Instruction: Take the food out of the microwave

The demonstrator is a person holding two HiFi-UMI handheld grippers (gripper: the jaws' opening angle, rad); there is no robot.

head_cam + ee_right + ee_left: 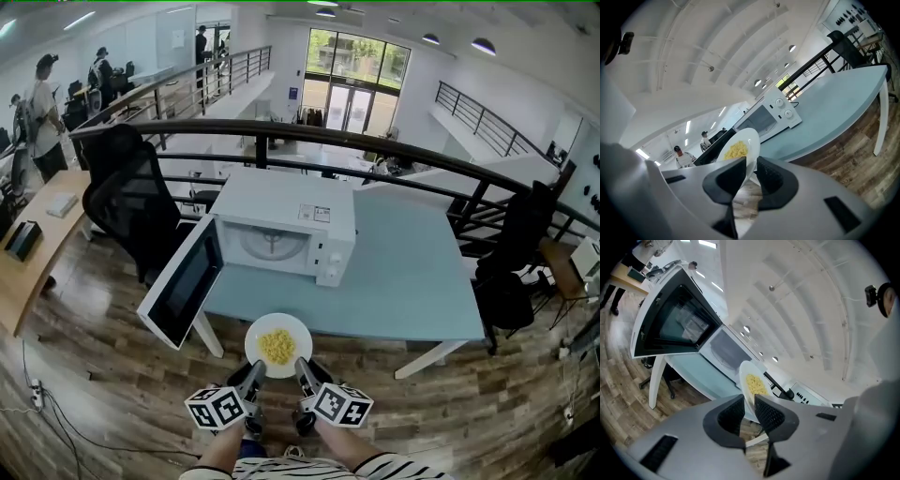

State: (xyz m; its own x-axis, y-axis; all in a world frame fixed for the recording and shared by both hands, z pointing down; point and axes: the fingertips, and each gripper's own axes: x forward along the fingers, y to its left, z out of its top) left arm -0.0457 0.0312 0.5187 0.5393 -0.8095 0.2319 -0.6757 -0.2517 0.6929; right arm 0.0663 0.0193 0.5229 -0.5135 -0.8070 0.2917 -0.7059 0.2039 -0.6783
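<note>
Plate (262, 328) with food (277, 347): 1 item, near rim clamped by left gripper (255, 369) and right gripper (302, 368). Microwave (281, 225): beyond both grippers on table (412, 272), door (183, 281) open ahead-left.

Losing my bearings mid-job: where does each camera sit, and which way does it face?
Head view: on the person's head, looking steeply down at the plate of yellow food, open microwave and table; striped sleeves, left gripper and right gripper show.
Left gripper view: rides the left gripper, looking along its fingers, shut on the plate's rim, toward the microwave door.
Right gripper view: rides the right gripper, fingers also gripping the rim, facing the control knobs.
All three share plate and microwave.
</note>
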